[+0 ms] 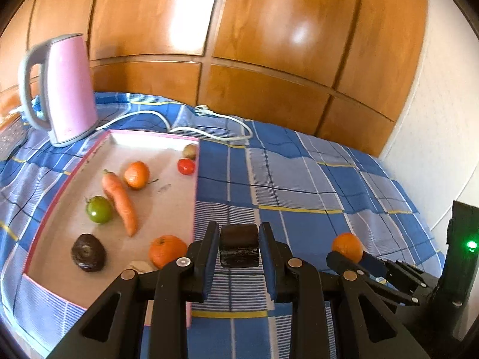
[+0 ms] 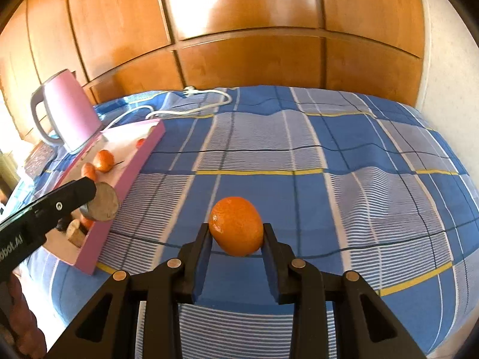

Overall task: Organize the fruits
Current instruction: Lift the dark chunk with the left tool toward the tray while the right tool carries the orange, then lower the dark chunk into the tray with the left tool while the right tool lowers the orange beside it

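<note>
1. Presently, the right gripper [image 2: 236,236] pinches an orange [image 2: 236,230] between its two fingers, clear above the blue checked cloth [image 2: 329,161]; the left wrist view shows the same orange [image 1: 348,246] off to the right of the tray.
2. Left gripper [image 1: 239,246] is clamped on a dark, stubby, barrel-shaped item [image 1: 239,245], fingers pressed against both its sides. From the right wrist view this item [image 2: 104,206] shows a pale cut face and hangs just over the tray's near right edge. What it is: cannot tell.
3. Pink-rimmed tray [image 1: 48,221] lies on the cloth, left of both grippers. Contents: a second orange [image 1: 167,250] at the near right, a dark avocado-like fruit [image 1: 88,252], a green tomato [image 1: 99,209] touching a carrot [image 1: 119,200], a third orange [image 1: 136,175] just beside the carrot's top, a small red tomato [image 1: 186,166] and a brownish fruit [image 1: 190,150] at the far right wall.
4. A pale item [image 1: 140,266] sits near the second orange, partly hidden by the left gripper.
5. Pink kettle [image 1: 64,89] stands at the tray's far left corner; its white cord [image 1: 185,125] trails across the cloth.
6. Behind: wooden panelling [image 1: 239,45].
</note>
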Demonstrator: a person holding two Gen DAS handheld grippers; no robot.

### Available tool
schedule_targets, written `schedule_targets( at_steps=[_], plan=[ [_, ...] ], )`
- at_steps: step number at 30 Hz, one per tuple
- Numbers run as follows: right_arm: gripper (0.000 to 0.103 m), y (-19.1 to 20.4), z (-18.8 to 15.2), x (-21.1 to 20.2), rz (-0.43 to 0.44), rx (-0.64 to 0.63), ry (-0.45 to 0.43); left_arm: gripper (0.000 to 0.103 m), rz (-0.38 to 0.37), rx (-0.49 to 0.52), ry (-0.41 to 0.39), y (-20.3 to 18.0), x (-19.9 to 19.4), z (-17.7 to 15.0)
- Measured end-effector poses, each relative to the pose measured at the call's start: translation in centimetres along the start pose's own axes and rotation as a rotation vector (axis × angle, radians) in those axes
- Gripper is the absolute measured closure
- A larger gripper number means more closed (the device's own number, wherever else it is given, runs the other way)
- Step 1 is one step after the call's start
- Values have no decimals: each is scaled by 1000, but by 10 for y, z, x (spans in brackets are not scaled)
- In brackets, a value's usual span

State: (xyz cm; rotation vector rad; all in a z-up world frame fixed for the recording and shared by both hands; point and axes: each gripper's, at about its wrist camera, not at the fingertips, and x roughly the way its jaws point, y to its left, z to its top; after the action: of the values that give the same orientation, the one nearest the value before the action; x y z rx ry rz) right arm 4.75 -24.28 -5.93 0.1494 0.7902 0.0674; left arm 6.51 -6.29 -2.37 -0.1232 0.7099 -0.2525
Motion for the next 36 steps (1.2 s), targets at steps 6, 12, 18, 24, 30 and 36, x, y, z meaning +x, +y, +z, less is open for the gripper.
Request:
schedule_targets(
  at_steps=[6, 12, 18, 24, 30, 36],
  plan=[
    [70, 19, 2, 1, 42, -41, 5, 76, 54, -28, -13, 17, -9, 1],
    [70, 39, 6, 1, 88, -83, 12, 76, 96, -55, -25, 34, -16, 3],
    [70, 61, 13, 1, 130, -133, 13, 76, 123, -92, -25, 53, -18, 2],
    [70, 80, 17, 4, 173, -167, 31, 76, 141, -130, -16, 73, -19, -1],
    [70, 102, 20, 9, 218, -217, 55, 76, 168, -191, -13, 103, -27, -2],
    [70, 122, 28, 14, 254, -256, 56, 76, 174, -263, -22, 137, -36, -3]
  ],
)
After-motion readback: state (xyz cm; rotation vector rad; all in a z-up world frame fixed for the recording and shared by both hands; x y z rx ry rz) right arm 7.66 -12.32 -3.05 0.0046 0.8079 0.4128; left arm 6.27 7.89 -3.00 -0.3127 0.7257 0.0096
